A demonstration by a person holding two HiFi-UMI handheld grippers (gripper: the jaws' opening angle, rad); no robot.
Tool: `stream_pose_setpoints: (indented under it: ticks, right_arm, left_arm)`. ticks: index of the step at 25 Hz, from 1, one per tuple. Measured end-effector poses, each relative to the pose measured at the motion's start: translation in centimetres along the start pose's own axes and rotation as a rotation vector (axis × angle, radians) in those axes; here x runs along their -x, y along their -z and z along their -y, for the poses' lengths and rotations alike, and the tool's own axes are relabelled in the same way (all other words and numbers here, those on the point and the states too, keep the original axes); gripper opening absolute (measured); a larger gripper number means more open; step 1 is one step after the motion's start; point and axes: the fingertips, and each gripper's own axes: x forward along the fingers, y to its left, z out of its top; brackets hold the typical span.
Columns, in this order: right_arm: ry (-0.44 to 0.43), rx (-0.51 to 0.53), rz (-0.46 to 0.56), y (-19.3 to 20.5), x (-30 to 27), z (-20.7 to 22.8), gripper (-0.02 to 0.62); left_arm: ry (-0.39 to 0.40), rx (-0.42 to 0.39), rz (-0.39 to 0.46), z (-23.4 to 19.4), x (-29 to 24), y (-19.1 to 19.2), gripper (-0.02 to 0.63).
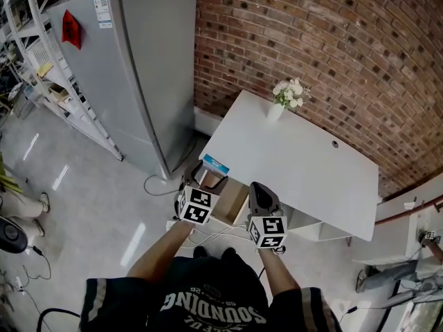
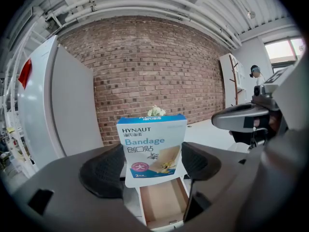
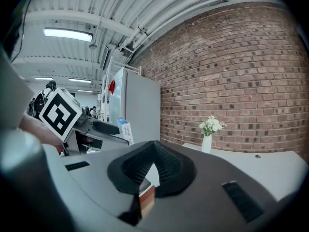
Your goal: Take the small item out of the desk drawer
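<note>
Two grippers hang side by side over the desk's (image 1: 304, 164) near edge, close to its left end. The left gripper (image 2: 149, 167) is clamped on a bandage box (image 2: 152, 149), one pad pressing each side, and the box stands upright with its blue and white printed face toward the gripper's camera. The box is clear of the drawer (image 2: 163, 204), held in the air just above it. The drawer is pulled out below the desk's near left corner, and its pale brown floor shows bare.

From the head view, the box (image 1: 215, 164) sits at the tip of the left gripper (image 1: 206, 176), over the drawer's (image 1: 232, 200) far left part. The right gripper (image 1: 261, 194) is just beside it, to the right.

In its own view, the right gripper (image 3: 153, 164) has its jaws pressed together with nothing between the pads. A strip of brown shows low behind them, but I cannot tell what it is.

A vase (image 1: 275, 111) of white flowers stands at the desk's far left corner, by the brick wall (image 1: 325, 40). A grey fridge (image 1: 131, 68) stands off the desk's left end.
</note>
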Motion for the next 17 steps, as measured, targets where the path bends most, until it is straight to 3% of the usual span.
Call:
stream_pose_setpoints:
  ticks: [17]
  right_arm:
    - [-0.009,-0.012,-0.009,0.8,0.6,-0.5,0.025]
  left_arm:
    - [0.007,0.005,-0.011,0.7,0.5,1.2,0.394]
